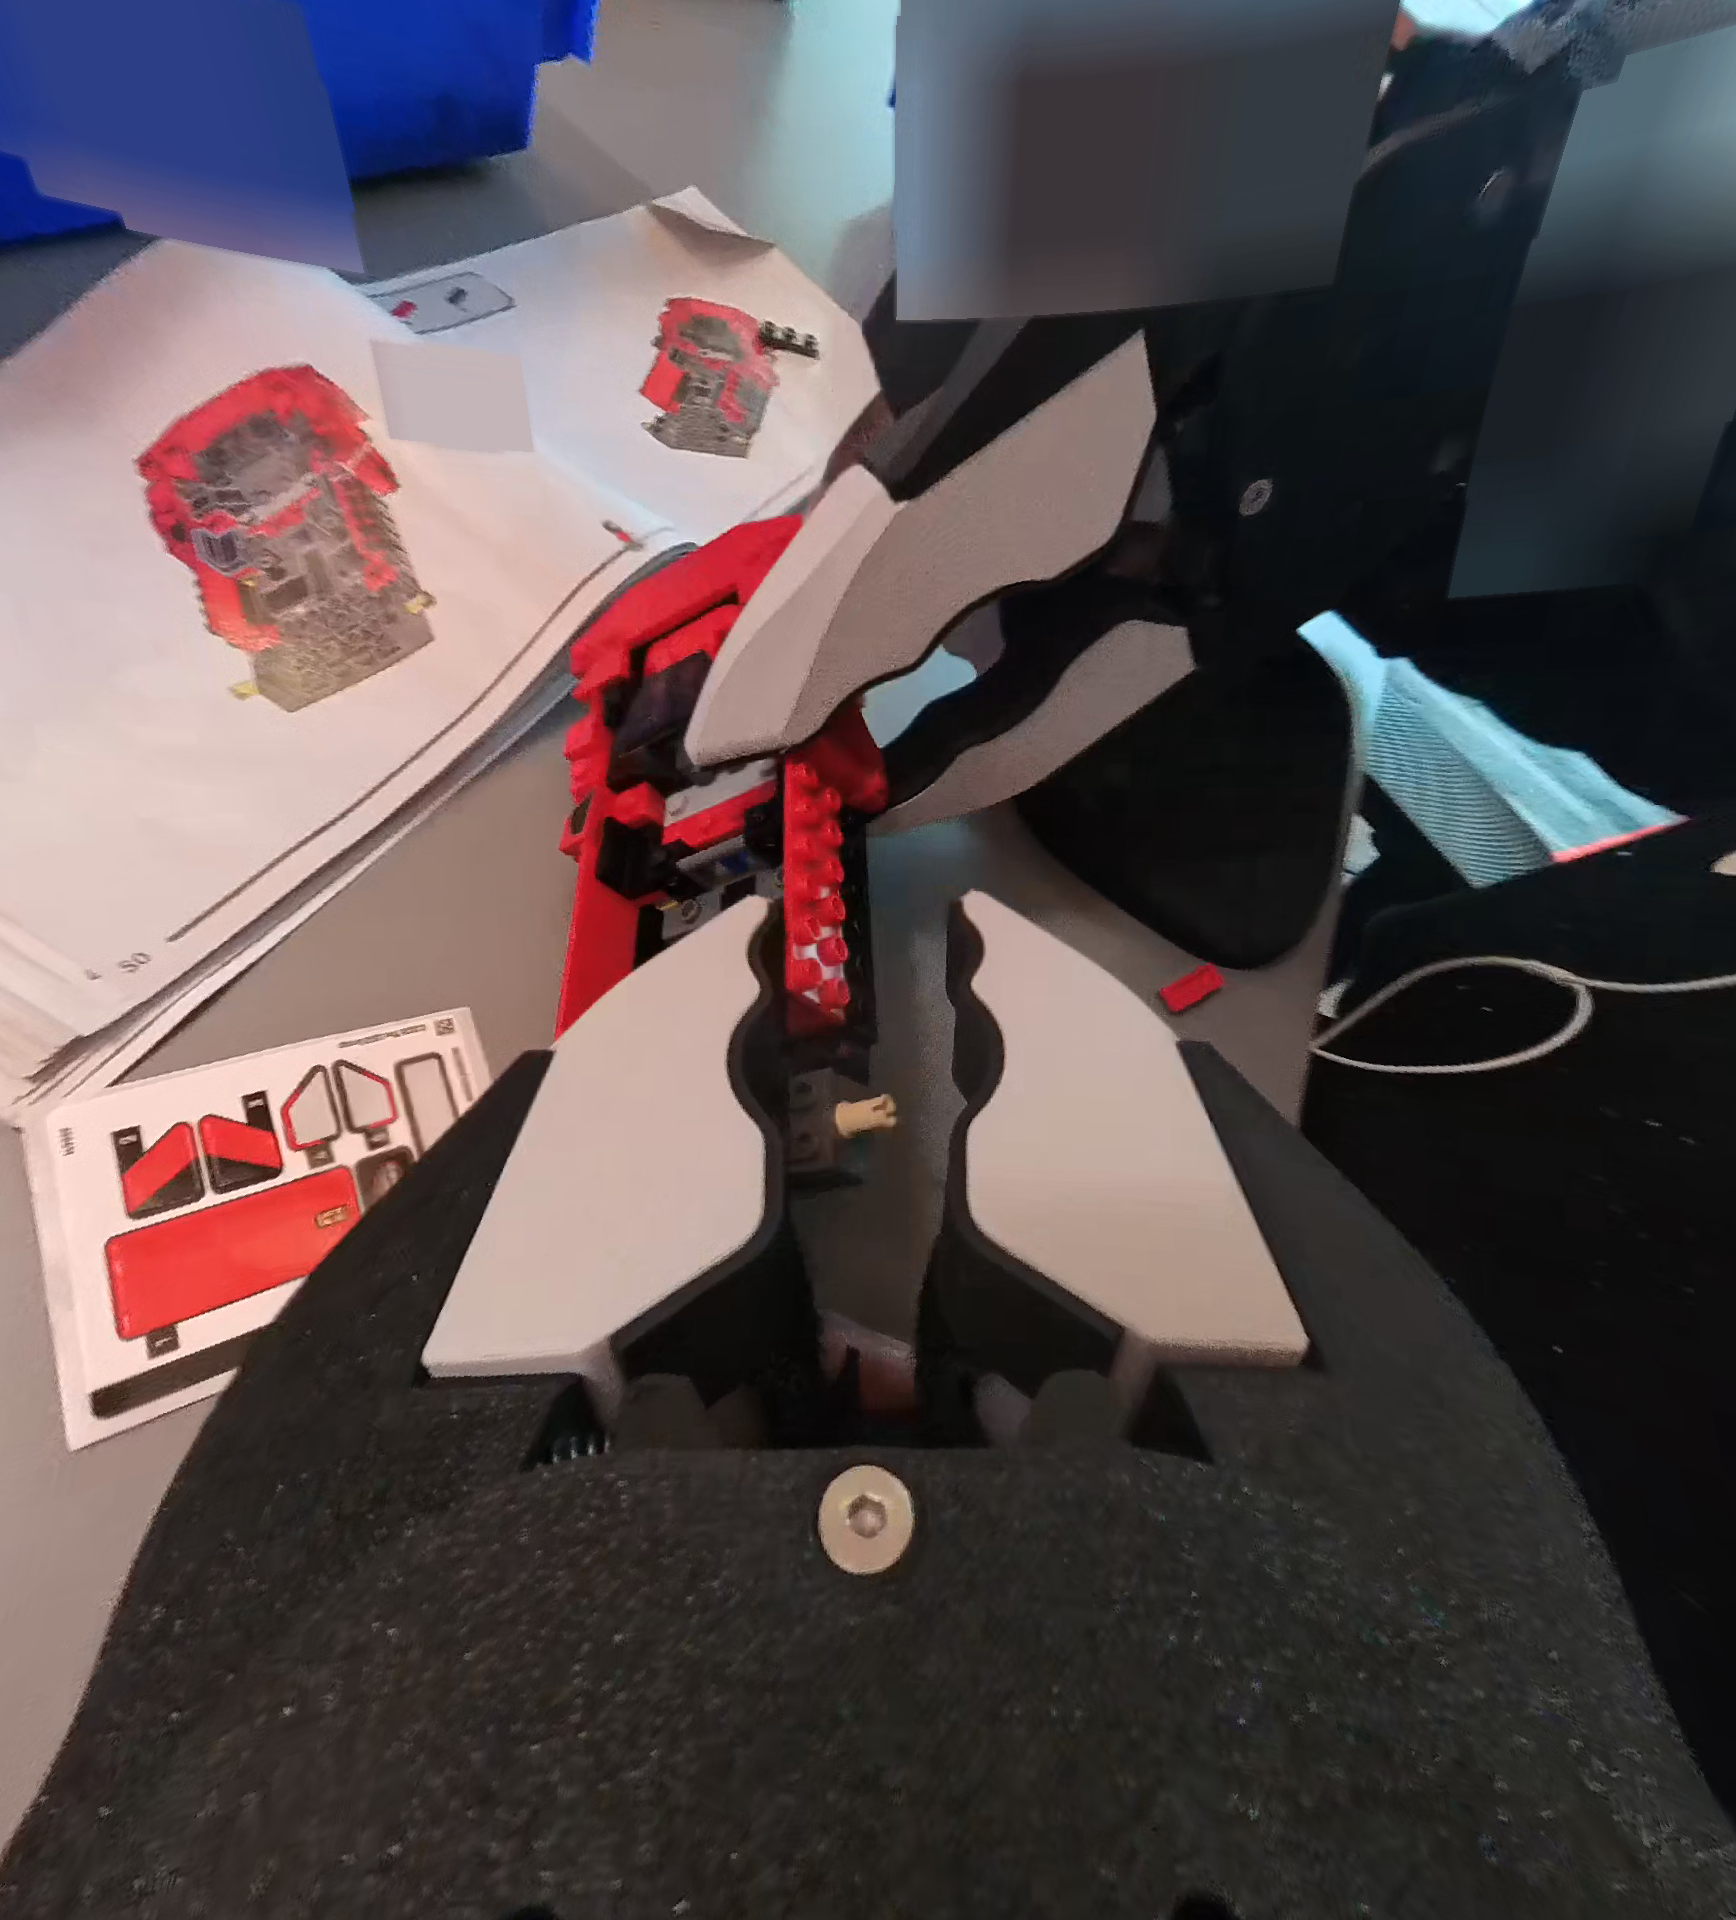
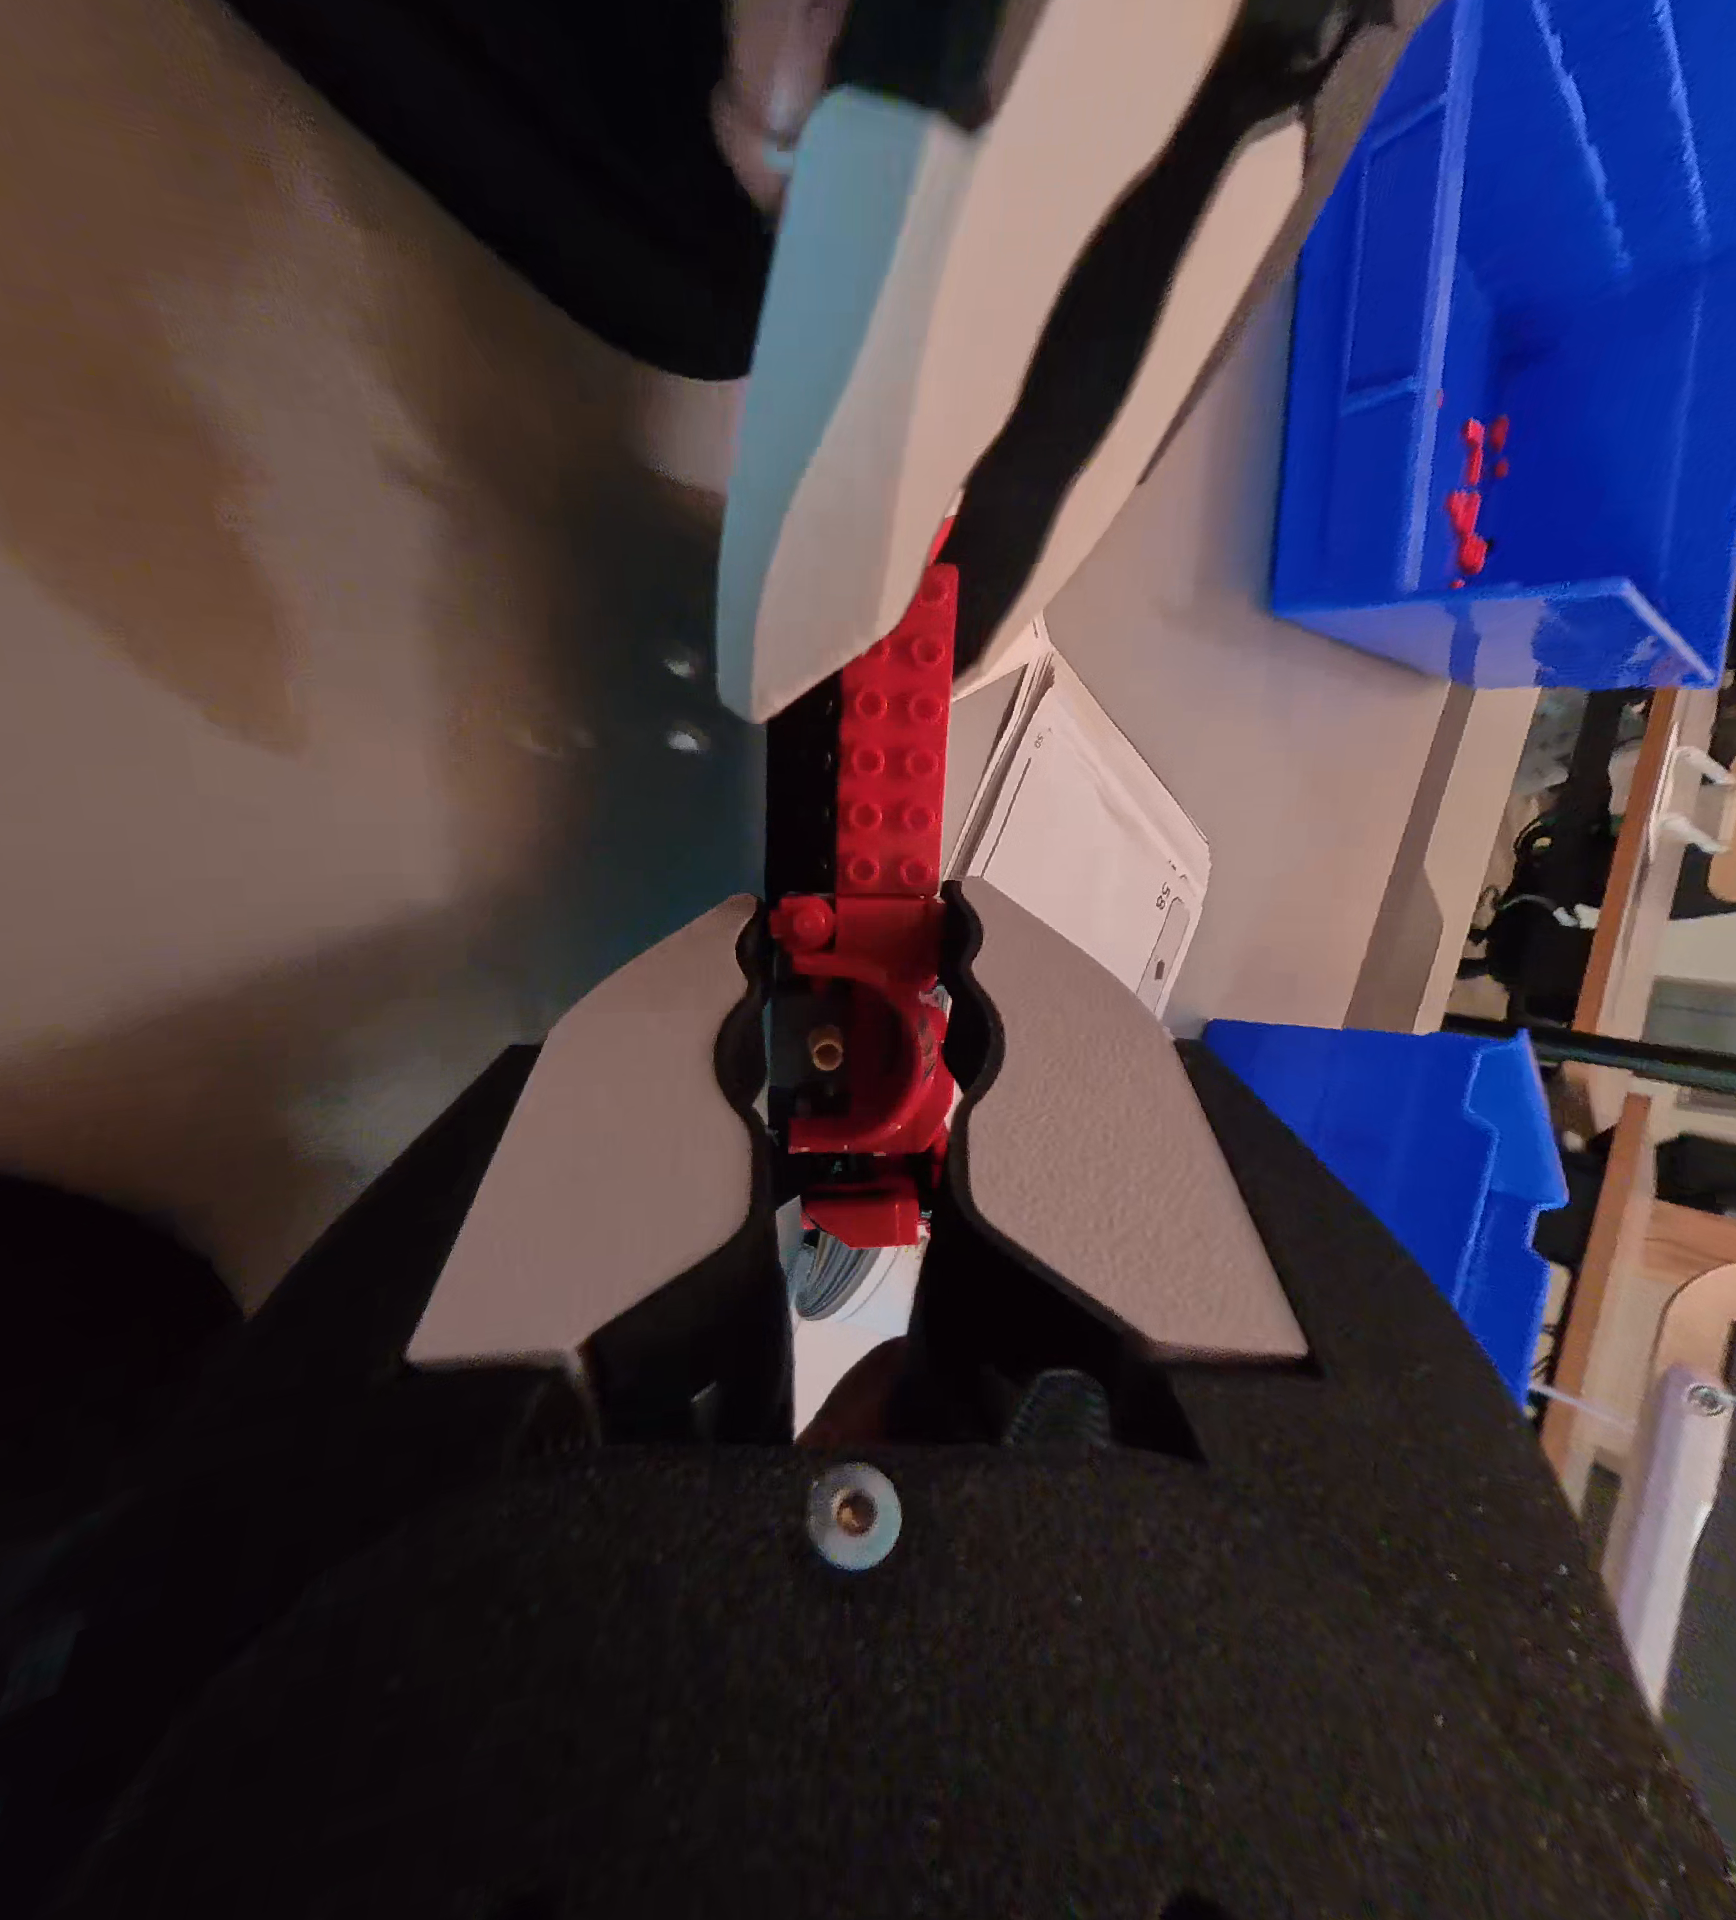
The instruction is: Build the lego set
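The red and black lego car model (image 1: 635, 634) is held tilted on its side above the grey table (image 1: 407, 935). My right gripper (image 2: 853, 914) is shut on one end of the model (image 2: 895, 748), by a red wheel arch and a tan pin. It also shows in the left wrist view (image 1: 802, 779), coming from the upper right. My left gripper (image 1: 862, 914) straddles the model's other end. Its jaws are partly open, with table showing between the model and the right finger (image 1: 1082, 1122). The left gripper also shows at the top of the right wrist view (image 2: 874, 686).
An open instruction booklet (image 1: 272, 623) and a sticker sheet (image 1: 220, 1226) lie on the left. A small loose red plate (image 1: 1189, 985) lies on the table near a white cable (image 1: 1466, 997) and a black chair (image 1: 1207, 831). Blue bins (image 2: 1529, 312) hold red pieces (image 2: 1472, 499). The grippers are tip to tip, or close to it.
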`<action>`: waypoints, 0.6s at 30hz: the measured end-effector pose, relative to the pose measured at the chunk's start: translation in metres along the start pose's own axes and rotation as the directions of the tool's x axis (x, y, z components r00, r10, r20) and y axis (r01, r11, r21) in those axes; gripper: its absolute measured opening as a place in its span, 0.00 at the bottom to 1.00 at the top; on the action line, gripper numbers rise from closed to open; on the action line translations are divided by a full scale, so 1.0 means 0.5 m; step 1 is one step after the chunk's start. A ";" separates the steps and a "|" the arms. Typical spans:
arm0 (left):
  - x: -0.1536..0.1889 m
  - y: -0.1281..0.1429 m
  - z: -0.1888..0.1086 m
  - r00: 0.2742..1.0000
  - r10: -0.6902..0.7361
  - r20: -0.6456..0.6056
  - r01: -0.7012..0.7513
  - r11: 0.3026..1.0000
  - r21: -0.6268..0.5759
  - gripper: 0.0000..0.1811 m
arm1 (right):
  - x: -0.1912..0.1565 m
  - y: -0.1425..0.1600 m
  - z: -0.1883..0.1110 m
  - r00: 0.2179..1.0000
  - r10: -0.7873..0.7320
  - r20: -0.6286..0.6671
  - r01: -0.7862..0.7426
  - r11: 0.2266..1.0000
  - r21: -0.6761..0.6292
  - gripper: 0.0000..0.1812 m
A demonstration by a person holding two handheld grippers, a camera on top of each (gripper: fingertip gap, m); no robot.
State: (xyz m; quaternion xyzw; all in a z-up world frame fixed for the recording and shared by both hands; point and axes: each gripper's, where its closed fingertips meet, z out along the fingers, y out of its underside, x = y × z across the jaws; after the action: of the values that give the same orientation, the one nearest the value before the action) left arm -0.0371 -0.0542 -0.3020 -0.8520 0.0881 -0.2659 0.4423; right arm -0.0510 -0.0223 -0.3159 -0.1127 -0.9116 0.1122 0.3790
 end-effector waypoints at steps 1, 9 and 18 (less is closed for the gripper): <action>0.003 0.000 -0.002 0.999 -0.016 -0.028 0.016 1.000 -0.017 0.15 | -0.002 0.001 -0.001 1.000 -0.023 -0.002 0.023 1.000 0.001 0.16; -0.004 0.016 0.001 1.000 0.004 -0.029 -0.010 0.970 -0.245 0.06 | -0.006 0.006 -0.002 0.985 -0.162 -0.065 0.161 0.987 -0.016 0.16; 0.004 0.014 0.013 0.999 -0.018 -0.027 0.012 0.974 -0.226 0.03 | -0.012 0.015 -0.009 0.987 -0.104 -0.120 0.105 0.994 0.005 0.18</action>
State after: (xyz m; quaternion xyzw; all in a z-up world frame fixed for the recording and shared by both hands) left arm -0.0315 -0.0547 -0.3100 -0.8934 0.1177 -0.2699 0.3393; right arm -0.0427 -0.0164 -0.3188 -0.0691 -0.8914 0.0903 0.4388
